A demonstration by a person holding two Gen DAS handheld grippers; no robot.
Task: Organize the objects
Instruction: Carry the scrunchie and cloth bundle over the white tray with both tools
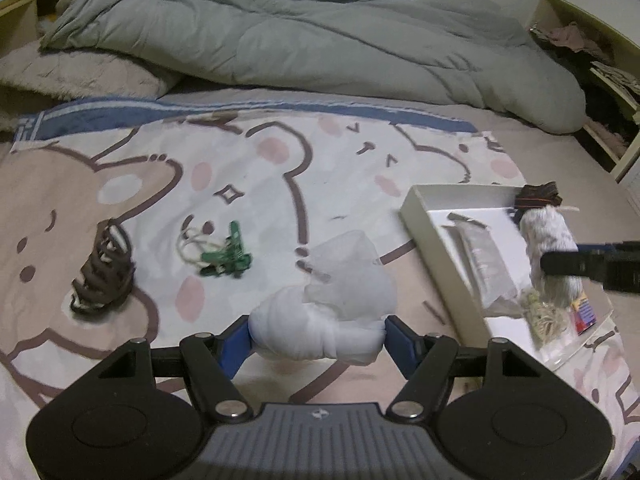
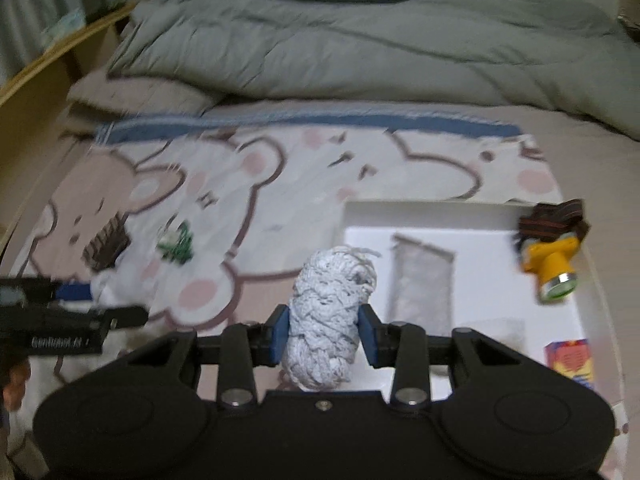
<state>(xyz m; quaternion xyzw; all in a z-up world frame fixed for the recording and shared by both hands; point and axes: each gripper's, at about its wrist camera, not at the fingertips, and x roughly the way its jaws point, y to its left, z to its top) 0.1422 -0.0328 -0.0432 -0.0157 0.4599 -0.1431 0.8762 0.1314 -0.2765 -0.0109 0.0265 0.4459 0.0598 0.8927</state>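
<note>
While both claws grip bundles, box rim [image 2: 460,210] near.

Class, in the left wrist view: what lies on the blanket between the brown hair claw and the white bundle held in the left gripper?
A small green circuit board with pale wires, left wrist view.

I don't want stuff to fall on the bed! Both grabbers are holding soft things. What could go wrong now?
1. The left gripper pinches only the knotted end of the white plastic bag; its loose part could slip free or catch.
2. The right gripper squeezes the white yarn bundle at its middle, so strands might snag.
3. The white box already holds a yellow flashlight and packets, so a drop could bump them.
</note>
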